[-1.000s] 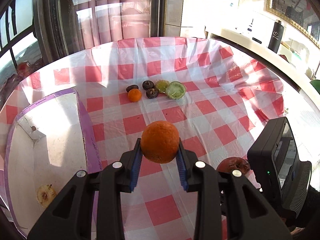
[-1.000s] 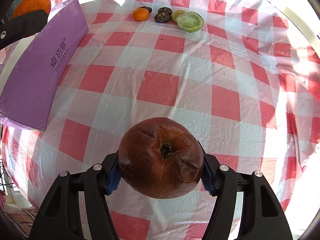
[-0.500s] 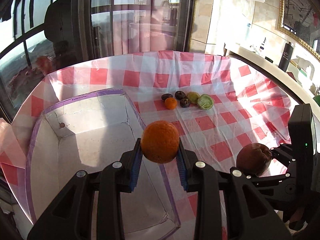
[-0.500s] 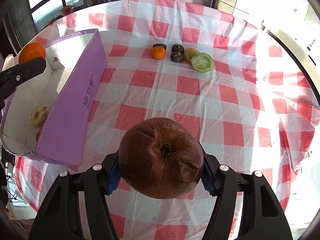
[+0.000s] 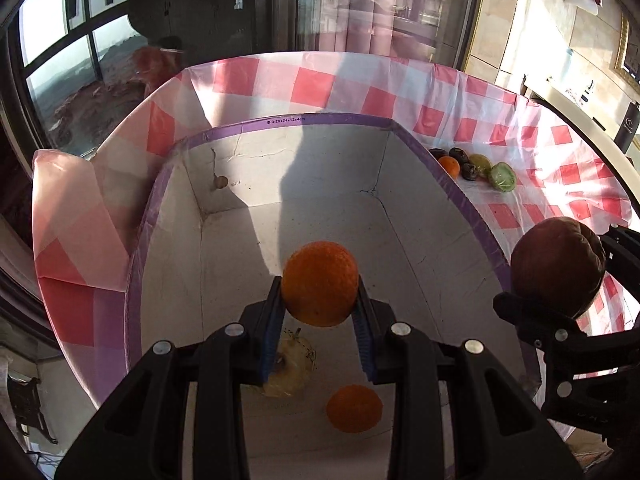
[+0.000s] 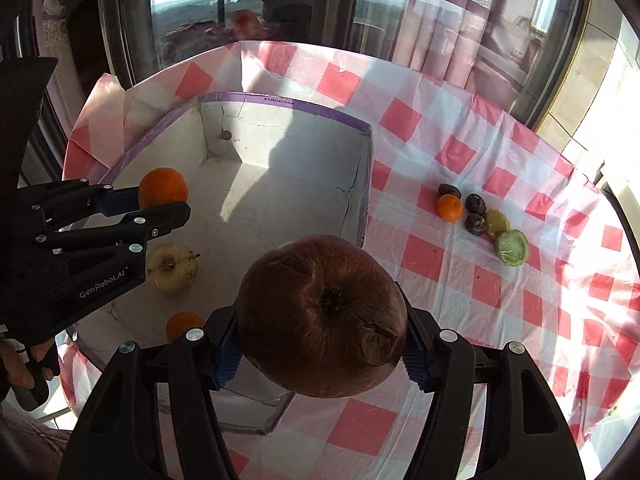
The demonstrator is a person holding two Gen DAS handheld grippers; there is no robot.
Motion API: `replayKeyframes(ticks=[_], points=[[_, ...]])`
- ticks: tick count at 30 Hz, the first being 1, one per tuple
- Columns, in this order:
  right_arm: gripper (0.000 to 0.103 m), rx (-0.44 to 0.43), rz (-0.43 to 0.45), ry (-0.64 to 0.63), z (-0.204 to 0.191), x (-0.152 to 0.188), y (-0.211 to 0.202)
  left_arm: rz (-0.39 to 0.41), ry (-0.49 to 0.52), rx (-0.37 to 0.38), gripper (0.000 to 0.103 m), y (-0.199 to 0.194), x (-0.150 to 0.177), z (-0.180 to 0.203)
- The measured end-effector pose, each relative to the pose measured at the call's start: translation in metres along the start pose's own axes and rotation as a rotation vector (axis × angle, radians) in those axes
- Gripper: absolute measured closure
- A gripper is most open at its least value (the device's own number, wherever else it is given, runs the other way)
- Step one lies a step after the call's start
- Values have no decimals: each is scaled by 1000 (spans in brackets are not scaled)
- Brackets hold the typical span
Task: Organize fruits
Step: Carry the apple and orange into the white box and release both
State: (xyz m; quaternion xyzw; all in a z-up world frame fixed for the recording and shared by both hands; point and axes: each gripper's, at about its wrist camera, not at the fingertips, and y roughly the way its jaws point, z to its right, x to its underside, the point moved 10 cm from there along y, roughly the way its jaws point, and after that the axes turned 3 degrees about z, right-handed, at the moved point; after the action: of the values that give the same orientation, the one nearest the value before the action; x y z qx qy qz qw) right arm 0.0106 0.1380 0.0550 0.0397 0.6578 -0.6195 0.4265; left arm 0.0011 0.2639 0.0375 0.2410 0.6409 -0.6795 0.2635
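Observation:
My left gripper (image 5: 319, 312) is shut on an orange (image 5: 319, 283) and holds it above the inside of the purple-rimmed white box (image 5: 332, 120); the same orange shows in the right wrist view (image 6: 163, 187). Inside the box lie a pale yellow apple (image 6: 172, 267) and a small orange (image 5: 354, 408). My right gripper (image 6: 322, 344) is shut on a dark brown-red apple (image 6: 322, 322) and holds it over the box's right wall (image 6: 362, 200). This apple also shows at the right of the left wrist view (image 5: 558, 266).
A row of fruit lies on the red-checked tablecloth (image 6: 460, 280) right of the box: a small orange (image 6: 449, 207), dark fruits (image 6: 475, 204), a yellow-green fruit (image 6: 498, 222) and a green one (image 6: 512, 248). Windows stand behind the table.
Both grippers have moved left with their fruit. The left one went from beside the box to above its inside; the right one came up to the box's right wall.

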Motion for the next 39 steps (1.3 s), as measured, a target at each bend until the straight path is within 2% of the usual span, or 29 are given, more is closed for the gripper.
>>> replayKeyframes(ticks=[6,13,29,34,39], points=[[39,-51,-76,-56,-37,9,23,-54,-2,-7,71,8,20,-19],[39,-35,-144,-94,-53,23,41,-109,2,-13,71,19,38,-31],[39,16,-184,-138,-63,36,56,-148,75,7,69,27,48,-24],[33,8,-167,-105,-61,32,54,-143,83,6,55,27,47,-22],[33,-5,-164,-102,-61,32,53,-145,95,-4,52,27,47,-21]])
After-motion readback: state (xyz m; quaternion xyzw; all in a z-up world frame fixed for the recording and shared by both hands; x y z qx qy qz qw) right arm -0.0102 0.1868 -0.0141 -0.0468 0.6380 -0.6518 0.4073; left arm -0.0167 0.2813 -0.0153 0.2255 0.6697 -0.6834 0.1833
